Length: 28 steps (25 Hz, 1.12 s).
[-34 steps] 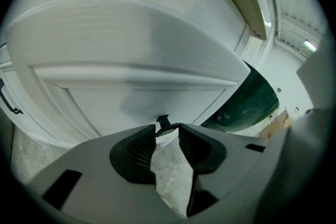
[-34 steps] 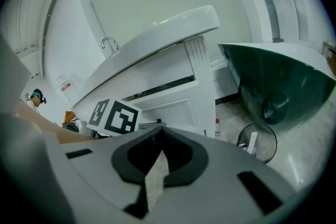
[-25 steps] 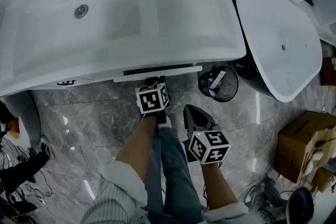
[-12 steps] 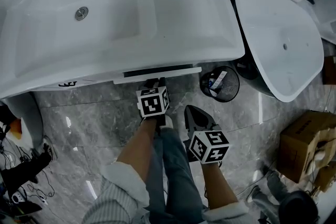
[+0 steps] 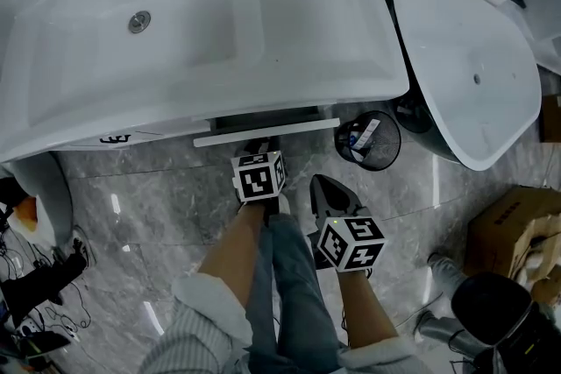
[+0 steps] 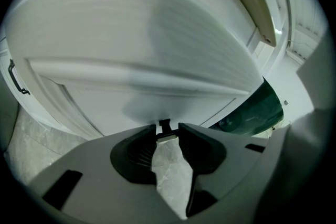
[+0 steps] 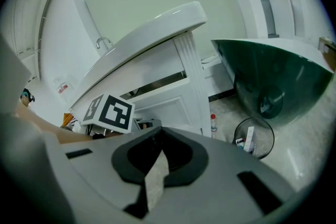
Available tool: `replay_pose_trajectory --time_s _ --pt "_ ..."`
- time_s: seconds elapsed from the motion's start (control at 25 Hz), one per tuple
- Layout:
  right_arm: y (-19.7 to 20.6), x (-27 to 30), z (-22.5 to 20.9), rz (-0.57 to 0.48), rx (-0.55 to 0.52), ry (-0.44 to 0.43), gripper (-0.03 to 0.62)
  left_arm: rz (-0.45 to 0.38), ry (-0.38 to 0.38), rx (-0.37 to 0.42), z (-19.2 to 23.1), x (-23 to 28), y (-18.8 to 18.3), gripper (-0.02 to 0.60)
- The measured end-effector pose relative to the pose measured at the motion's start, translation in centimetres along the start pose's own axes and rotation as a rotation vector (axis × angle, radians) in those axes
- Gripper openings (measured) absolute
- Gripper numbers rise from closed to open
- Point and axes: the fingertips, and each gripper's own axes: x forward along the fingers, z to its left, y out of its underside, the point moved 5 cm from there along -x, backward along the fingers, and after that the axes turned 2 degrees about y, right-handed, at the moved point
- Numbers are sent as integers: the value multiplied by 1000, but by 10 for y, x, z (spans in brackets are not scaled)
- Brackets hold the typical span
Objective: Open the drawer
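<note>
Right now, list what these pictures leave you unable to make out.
Drawer inside: head view, only a dark slit under the sink rim.
Bin contents: head and right gripper views, too small.
Cardboard box: head view, cut by right edge.

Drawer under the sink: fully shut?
No, the head view shows the drawer front standing out from under the sink, with a dark gap behind it.

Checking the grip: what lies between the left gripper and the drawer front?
A small dark pull on the drawer front, held at the tips of the left gripper's fingers, which have just been closing; the left gripper view shows it.
</note>
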Motion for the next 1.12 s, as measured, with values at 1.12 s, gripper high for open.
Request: replay_pose_trajectory --time_s 1.12 --pt "13 -10 17 -7 -1 8 11 56 57 24 -7 -29 53 143"
